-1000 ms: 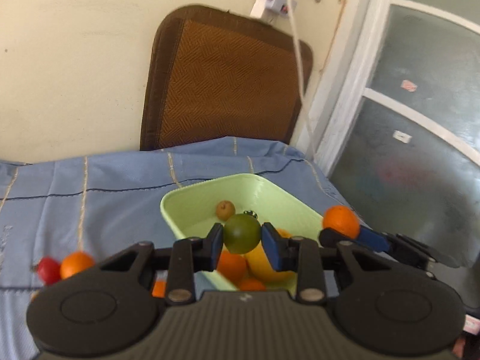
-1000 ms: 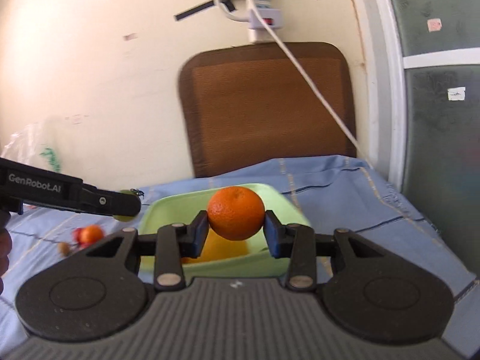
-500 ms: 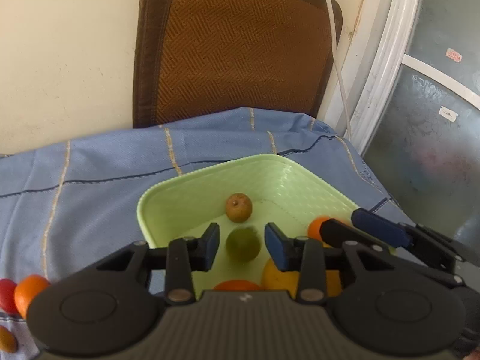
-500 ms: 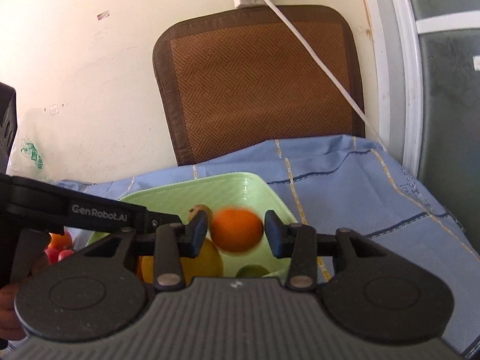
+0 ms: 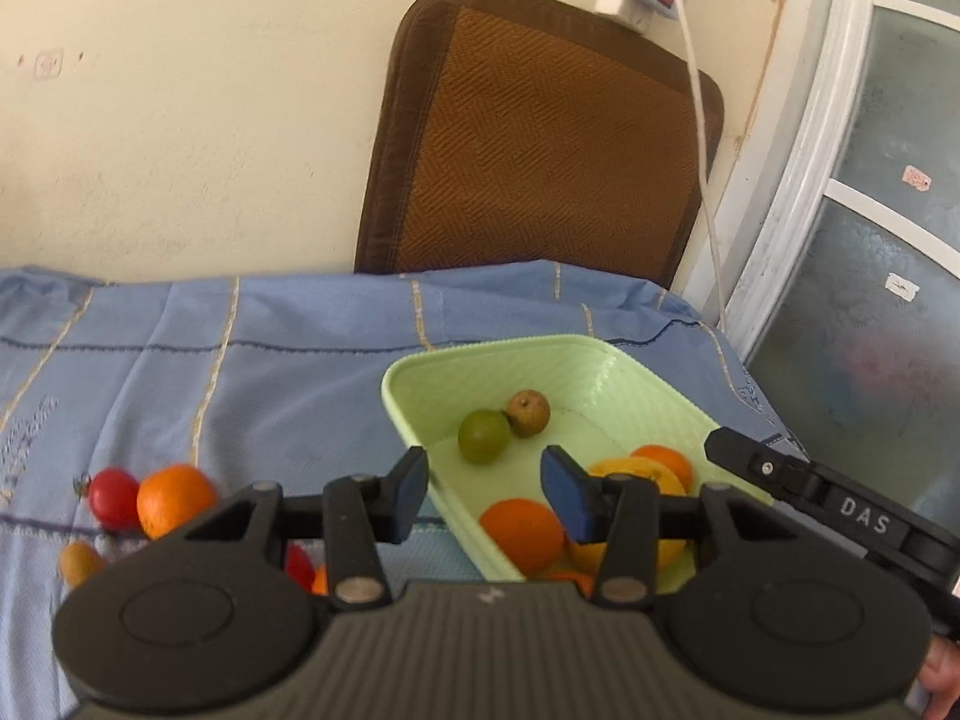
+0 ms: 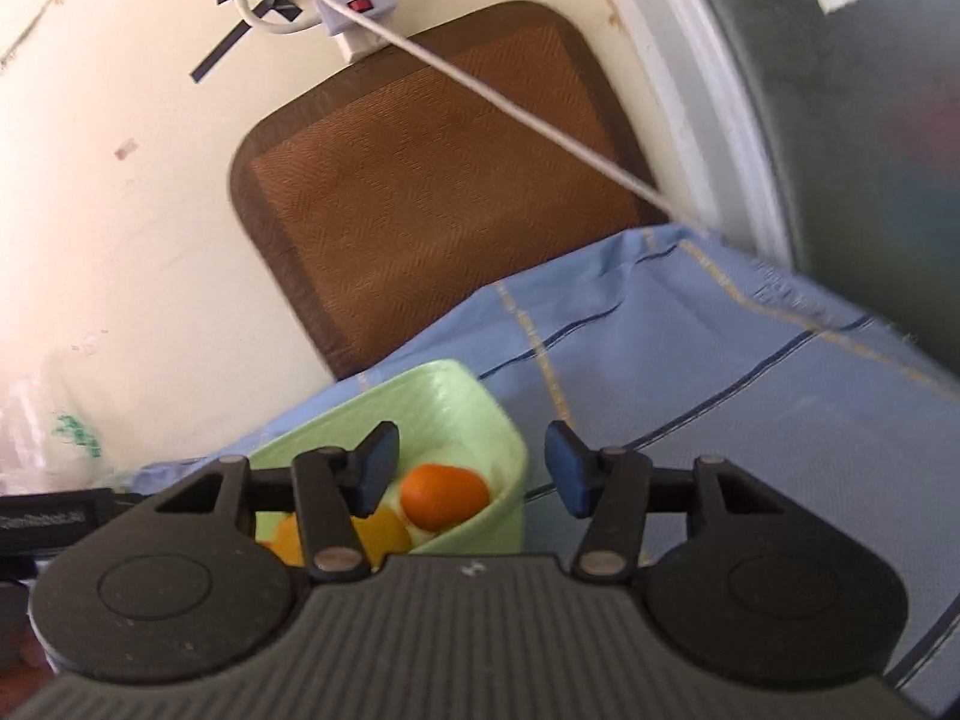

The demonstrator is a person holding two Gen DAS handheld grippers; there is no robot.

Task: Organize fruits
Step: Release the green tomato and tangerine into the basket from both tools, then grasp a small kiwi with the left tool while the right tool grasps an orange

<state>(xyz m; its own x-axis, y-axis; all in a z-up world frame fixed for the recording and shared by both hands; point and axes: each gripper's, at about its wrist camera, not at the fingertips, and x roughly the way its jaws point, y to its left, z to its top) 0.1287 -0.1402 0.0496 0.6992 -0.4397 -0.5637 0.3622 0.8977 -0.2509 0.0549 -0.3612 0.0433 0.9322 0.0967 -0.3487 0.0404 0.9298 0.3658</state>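
A pale green basket (image 5: 600,360) sits on the blue cloth. In it lie a green fruit (image 5: 483,435), a small brown fruit (image 5: 528,413), oranges (image 5: 522,534) and a yellow fruit (image 5: 636,474). My left gripper (image 5: 485,493) is open and empty above the basket's near left rim. My right gripper (image 6: 473,475) is open and empty over the basket (image 6: 456,402), with an orange (image 6: 444,495) lying in it below. The right gripper's finger also shows in the left wrist view (image 5: 798,486).
Loose fruit lies on the cloth left of the basket: an orange (image 5: 175,499), a red tomato (image 5: 114,498) and a small brown fruit (image 5: 79,563). A brown woven cushion (image 5: 540,144) leans on the wall behind. A white cable (image 5: 699,138) hangs down. A window frame (image 5: 804,168) stands at right.
Both grippers opened wider and let go: the green fruit and the orange now lie in the basket. Both grippers have drawn back from it, the right one tilting.
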